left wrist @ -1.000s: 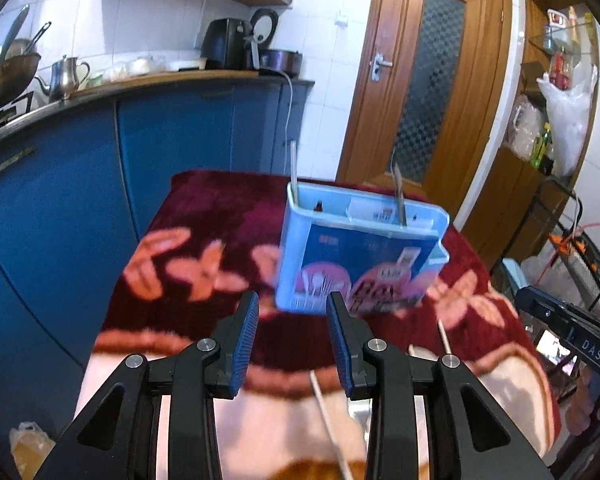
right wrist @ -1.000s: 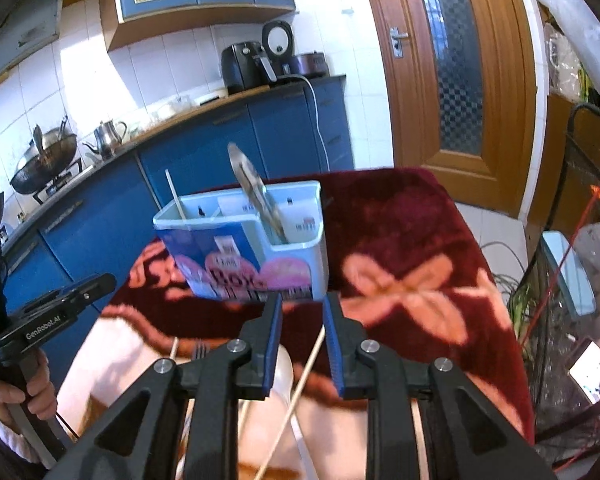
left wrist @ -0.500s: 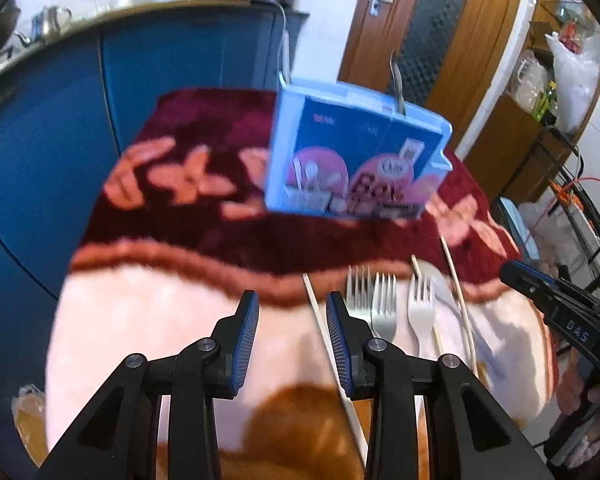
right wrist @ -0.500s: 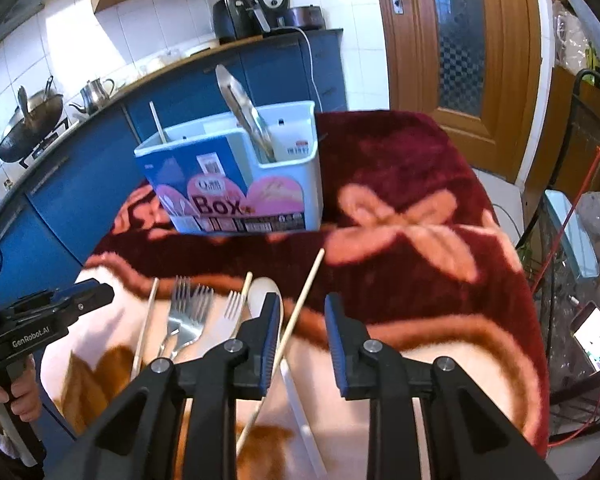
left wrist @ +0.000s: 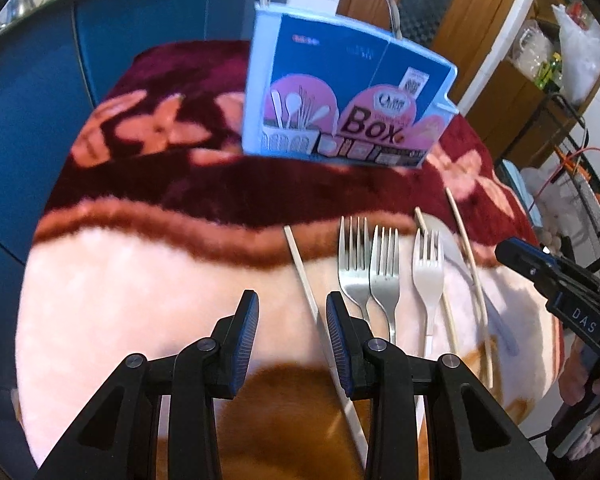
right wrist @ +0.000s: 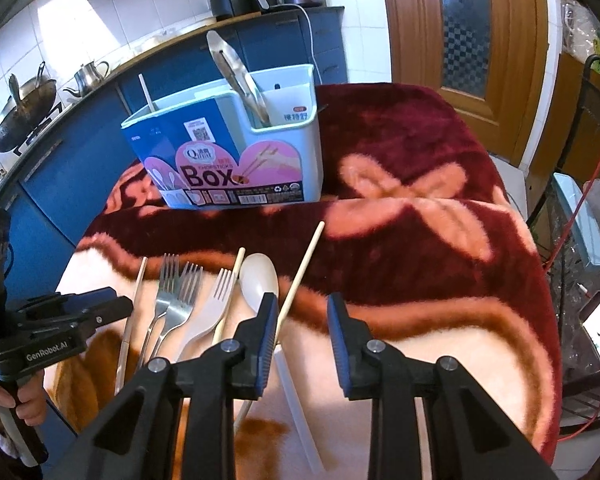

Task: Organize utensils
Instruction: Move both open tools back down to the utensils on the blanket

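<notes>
Left gripper released, right gripper released, both empty. Forks, spoon, chopsticks just ahead on floral blanket; utensil box beyond. Blue cabinets, wooden door behind.

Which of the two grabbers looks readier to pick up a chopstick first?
Probably the left gripper: the leftmost chopstick lies beside its open jaws. The right gripper is open too, another chopstick near its left finger.

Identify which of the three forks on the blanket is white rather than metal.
The white fork, lying next to the white spoon; the other two forks are shiny metal.
</notes>
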The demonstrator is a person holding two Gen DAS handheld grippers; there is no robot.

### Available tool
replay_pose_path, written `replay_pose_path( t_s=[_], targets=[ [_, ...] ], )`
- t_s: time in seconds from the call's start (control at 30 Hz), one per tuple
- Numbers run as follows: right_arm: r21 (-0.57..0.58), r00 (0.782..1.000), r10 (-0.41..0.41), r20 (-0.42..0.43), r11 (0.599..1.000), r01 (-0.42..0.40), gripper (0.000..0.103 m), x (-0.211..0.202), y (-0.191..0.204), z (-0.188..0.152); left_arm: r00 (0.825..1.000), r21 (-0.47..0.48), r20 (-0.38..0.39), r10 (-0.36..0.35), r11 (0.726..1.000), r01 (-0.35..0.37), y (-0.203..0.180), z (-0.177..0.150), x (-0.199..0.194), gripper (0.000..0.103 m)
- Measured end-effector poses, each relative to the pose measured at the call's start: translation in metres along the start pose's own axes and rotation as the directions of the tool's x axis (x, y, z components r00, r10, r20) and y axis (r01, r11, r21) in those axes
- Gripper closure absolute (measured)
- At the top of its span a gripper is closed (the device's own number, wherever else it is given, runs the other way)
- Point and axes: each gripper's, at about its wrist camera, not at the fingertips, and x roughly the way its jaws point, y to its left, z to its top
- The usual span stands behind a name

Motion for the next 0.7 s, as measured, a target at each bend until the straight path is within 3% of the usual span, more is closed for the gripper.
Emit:
replay_pose_path(
  t_s=[0.17,0.3,0.7],
  targets=[
    [0.015,0.999,0.018,-0.033,1.000,-0.017,0.075,0.010,-0.002,0.005,0.997,0.011,-0.050,-0.054,0.998,0.055,-0.001,0.005,0.011,0.070],
    [0.025,0.997,0.017,-0.070,1.000,-0.015,0.075,0.021,-0.005,0.011,0.996,0.011,-0.069,-0.055,0.998,0.056,0.001,0.011,0.016,0.083],
    [0.059,0.986,0.021,-0.165,0.998,-0.011,0.075,0.052,-0.007,0.029,0.995,0.030,-0.088,-0.049,0.998,0.052,-0.003,0.018,0.022,0.092]
  ],
)
